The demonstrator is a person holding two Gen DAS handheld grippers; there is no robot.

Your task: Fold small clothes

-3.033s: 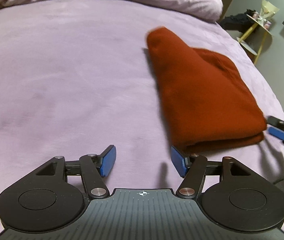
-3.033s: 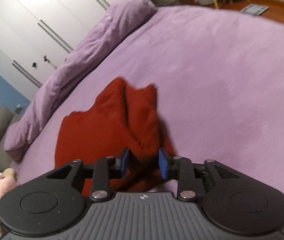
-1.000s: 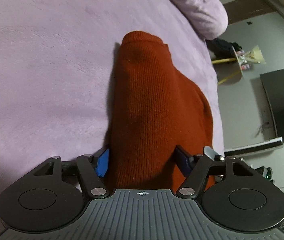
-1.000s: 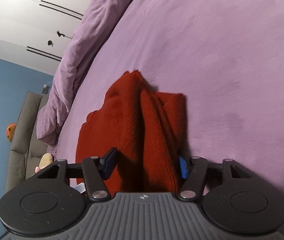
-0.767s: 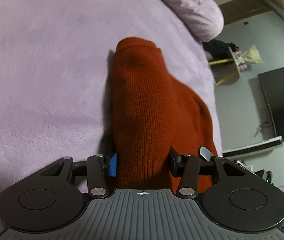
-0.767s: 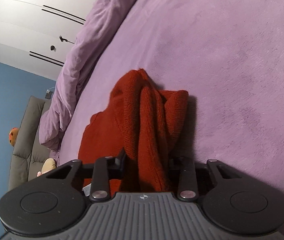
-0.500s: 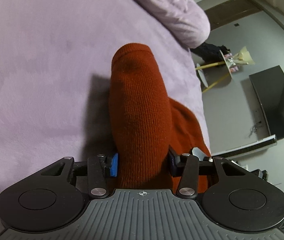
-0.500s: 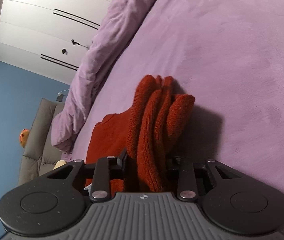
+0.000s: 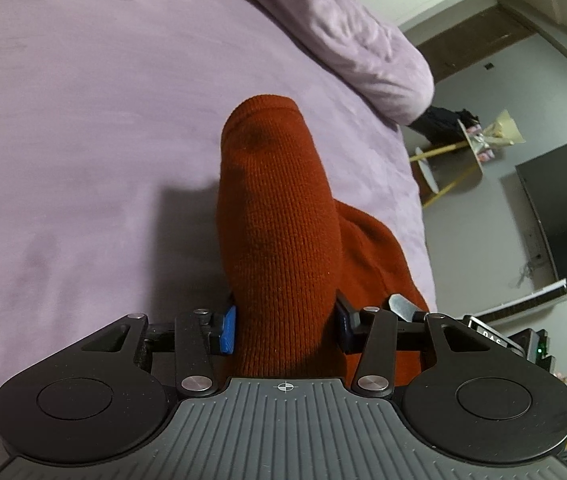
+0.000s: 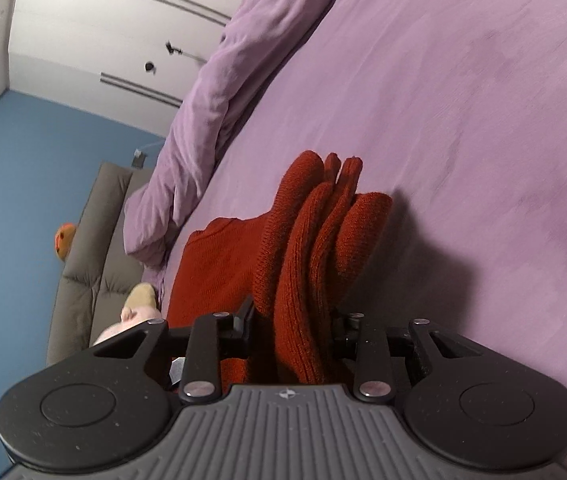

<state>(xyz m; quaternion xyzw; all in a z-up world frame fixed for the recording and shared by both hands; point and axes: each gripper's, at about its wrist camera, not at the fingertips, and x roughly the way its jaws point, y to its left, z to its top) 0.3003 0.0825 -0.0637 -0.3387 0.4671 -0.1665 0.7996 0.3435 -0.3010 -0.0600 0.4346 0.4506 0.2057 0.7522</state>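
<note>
A folded rust-red knit garment (image 9: 283, 216) is held up over the purple bed (image 9: 83, 120). My left gripper (image 9: 285, 330) is shut on one end of it, with the blue pads pressed against thick folded cloth. My right gripper (image 10: 291, 330) is shut on the other end, where several knit layers (image 10: 323, 224) bunch between the fingers. The rest of the garment hangs toward the bed and casts a shadow there.
A rumpled purple duvet (image 9: 355, 40) lies along the bed's far edge, also in the right wrist view (image 10: 219, 92). Off the bed are a yellow-legged side table (image 9: 455, 152), a dark screen (image 9: 563, 216), a grey sofa (image 10: 95, 240) and white wardrobe doors (image 10: 123, 20).
Both grippers closed on the ends of the folded garment and lifted it off the bed. Its shadow on the cover has grown wider.
</note>
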